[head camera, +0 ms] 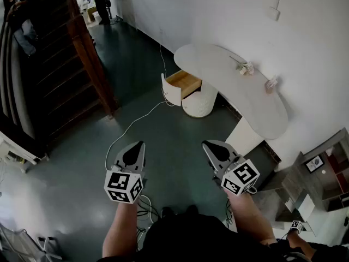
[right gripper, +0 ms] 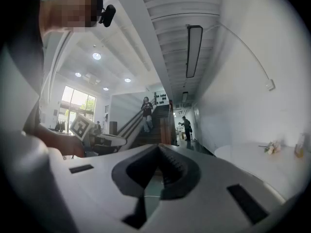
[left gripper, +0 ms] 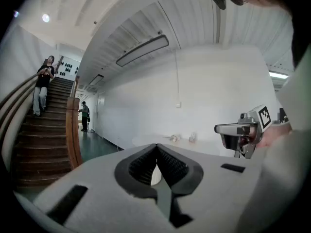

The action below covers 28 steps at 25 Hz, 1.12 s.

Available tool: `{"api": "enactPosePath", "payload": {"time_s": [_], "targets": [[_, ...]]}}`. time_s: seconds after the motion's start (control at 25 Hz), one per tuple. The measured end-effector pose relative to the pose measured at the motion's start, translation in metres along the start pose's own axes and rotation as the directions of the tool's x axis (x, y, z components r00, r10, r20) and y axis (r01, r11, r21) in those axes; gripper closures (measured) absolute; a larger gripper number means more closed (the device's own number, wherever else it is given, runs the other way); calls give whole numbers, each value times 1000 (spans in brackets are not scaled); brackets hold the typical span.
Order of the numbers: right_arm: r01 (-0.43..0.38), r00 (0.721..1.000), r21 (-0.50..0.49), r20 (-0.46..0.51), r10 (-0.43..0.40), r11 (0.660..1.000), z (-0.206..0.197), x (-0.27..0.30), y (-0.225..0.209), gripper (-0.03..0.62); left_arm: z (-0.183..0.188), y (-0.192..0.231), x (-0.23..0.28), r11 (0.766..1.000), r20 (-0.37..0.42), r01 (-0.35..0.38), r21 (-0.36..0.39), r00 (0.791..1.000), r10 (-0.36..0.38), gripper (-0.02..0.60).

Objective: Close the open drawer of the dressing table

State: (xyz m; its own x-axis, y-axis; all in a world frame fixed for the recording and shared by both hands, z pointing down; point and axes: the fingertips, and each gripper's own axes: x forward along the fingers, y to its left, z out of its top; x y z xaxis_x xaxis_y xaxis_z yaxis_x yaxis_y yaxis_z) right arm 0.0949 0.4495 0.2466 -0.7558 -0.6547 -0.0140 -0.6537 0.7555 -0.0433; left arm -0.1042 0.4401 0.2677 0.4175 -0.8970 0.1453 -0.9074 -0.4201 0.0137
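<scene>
Head view, looking steeply down on dark green floor.

- Dressing table [head camera: 240, 86]: white, rounded top, set against the white wall. Long axis along the wall, from upper left to lower right in the head view.
- Drawer [head camera: 184, 83]: open, under the table's left end. Pulled out of the round white pedestal [head camera: 200, 103] and away from it, toward the wooden stair post [head camera: 90, 53]. Wooden inside facing up and looks bare. Curved white front panel [head camera: 170, 90] at the outer end, upright, facing the staircase side.
- On the table top: small flower sprig [head camera: 244, 67] near the middle, small pale object [head camera: 271, 84] further right; too small to name.
- White cable [head camera: 136, 121] on the floor, from the table's left end toward the person.

Grippers, both well short of the table, held low over open floor, noses aimed at it:
- Left gripper [head camera: 139, 144] [left gripper: 156, 147]: tips pressed together, nothing pinched. A white sliver in the gap behind the tips, too little to identify.
- Right gripper [head camera: 208, 144] [right gripper: 158, 147]: tips likewise pressed together, nothing between.
- Side by side and apart from each other, nearly parallel.

Beyond the table's left end: staircase with a person [left gripper: 44, 84] on the steps, another person [left gripper: 85, 115] down the corridor.
</scene>
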Motion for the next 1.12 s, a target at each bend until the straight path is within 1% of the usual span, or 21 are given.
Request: {"api": "enactPosePath", "payload": {"time_s": [0.16, 0.44, 0.6, 0.72, 0.88, 1.12], "targets": [[-14, 1000, -1, 2, 14, 1000, 0, -5, -3, 591, -2, -8, 5, 1000, -7, 4, -6, 1000, -4, 572], [1, 1000, 6, 14, -1, 1000, -2, -25, -20, 591, -5, -25, 15, 1000, -10, 5, -10, 1000, -5, 572], [23, 999, 46, 22, -24, 999, -5, -41, -39, 591, -10, -45, 22, 1000, -27, 15, -13, 1000, -15, 572], [21, 999, 68, 37, -23, 997, -8, -53, -49, 589, -15, -59, 27, 1000, -40, 17, -11, 999, -17, 572], [18, 999, 84, 33, -21, 996, -16, -66, -54, 589, -20, -76, 28, 1000, -53, 23, -9, 998, -24, 572], [12, 1000, 115, 10, -13, 993, -27, -65, -63, 588, -21, -73, 38, 1000, -48, 16, -17, 999, -17, 572]]}}
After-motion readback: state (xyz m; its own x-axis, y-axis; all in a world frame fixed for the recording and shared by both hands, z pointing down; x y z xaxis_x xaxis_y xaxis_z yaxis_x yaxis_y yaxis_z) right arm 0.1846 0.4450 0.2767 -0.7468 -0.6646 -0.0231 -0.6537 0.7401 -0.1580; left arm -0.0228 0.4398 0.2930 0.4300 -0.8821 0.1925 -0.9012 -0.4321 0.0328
